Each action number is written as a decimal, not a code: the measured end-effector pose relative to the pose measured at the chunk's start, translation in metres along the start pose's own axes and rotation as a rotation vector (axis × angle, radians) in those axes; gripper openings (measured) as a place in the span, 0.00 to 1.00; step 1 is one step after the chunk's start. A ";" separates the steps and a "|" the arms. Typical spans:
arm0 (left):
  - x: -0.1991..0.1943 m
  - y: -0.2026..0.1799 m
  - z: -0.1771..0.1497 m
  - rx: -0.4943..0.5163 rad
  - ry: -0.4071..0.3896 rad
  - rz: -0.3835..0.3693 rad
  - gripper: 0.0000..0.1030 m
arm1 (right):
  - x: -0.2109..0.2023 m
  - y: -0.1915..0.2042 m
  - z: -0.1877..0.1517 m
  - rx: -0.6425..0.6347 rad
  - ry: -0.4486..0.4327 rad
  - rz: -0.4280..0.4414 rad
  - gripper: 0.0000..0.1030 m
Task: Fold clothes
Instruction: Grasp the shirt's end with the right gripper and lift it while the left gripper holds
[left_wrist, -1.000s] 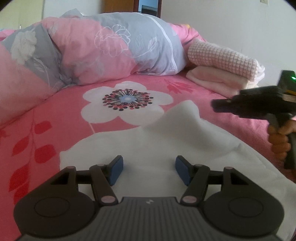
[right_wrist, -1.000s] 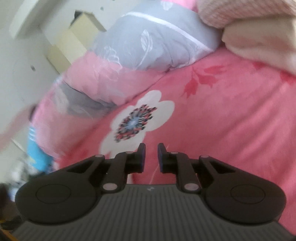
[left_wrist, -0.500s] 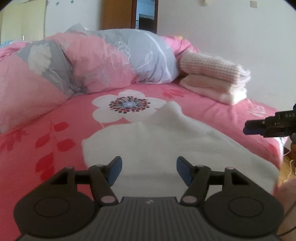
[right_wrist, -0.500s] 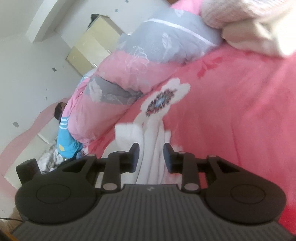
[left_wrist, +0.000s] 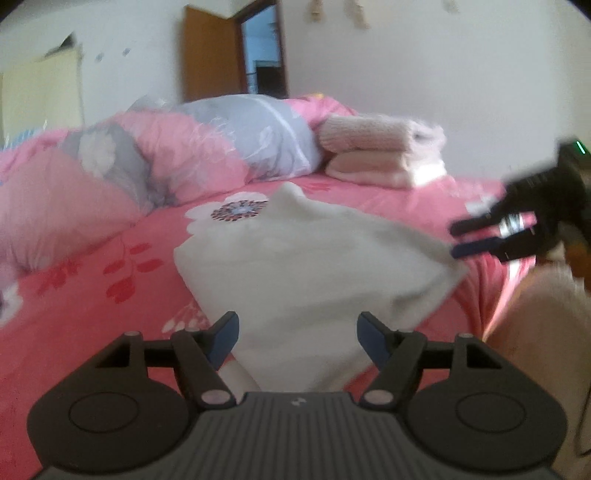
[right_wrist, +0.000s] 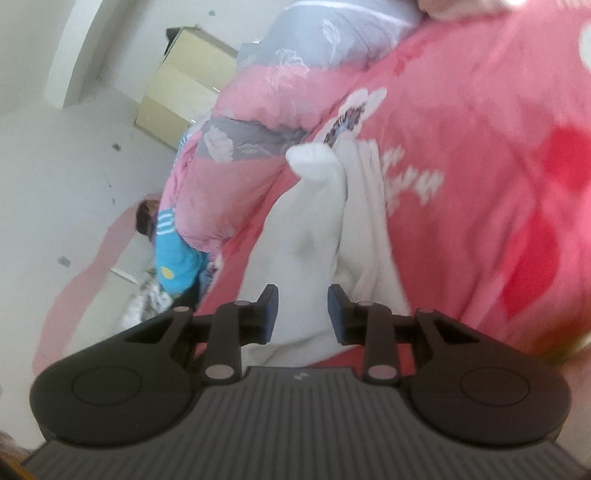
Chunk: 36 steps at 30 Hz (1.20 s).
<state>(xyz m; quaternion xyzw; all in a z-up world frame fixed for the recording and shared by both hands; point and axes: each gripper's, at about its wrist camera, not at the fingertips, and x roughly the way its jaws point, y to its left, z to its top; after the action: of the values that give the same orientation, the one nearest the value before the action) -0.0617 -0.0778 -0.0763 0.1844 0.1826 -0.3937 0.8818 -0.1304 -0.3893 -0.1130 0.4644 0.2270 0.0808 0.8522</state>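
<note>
A white garment (left_wrist: 303, 258) lies spread on the pink floral bed sheet (left_wrist: 92, 295), its near end hanging over the bed's edge. My left gripper (left_wrist: 297, 336) is open, its blue pads on either side of that near end, nothing held. The right gripper (left_wrist: 469, 238) hovers at the garment's right corner, fingers apart. In the right wrist view the garment (right_wrist: 325, 236) runs away from my open right gripper (right_wrist: 301, 310), whose pads frame its near edge.
A rolled pink and grey duvet (left_wrist: 166, 155) lies along the head of the bed. Folded pink and cream clothes (left_wrist: 380, 151) are stacked at the far right. A person in a blue top (right_wrist: 170, 254) is beyond the bed. An open door (left_wrist: 258, 66) is in the back wall.
Both grippers have drawn back toward the bed's near edge. The right gripper opened from nearly closed and now faces the garment's side. The left stayed open.
</note>
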 end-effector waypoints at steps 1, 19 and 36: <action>0.001 -0.008 -0.003 0.049 0.001 0.025 0.70 | 0.002 -0.003 -0.002 0.037 0.000 0.007 0.29; 0.005 -0.031 -0.032 0.228 0.027 0.137 0.46 | 0.011 -0.027 -0.012 0.317 -0.052 -0.009 0.28; 0.005 -0.024 -0.036 0.171 -0.015 0.169 0.47 | 0.015 -0.020 -0.021 0.390 -0.024 -0.094 0.28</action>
<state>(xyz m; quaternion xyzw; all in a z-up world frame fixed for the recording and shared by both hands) -0.0833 -0.0788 -0.1140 0.2708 0.1254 -0.3336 0.8942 -0.1286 -0.3798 -0.1436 0.6103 0.2496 -0.0100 0.7517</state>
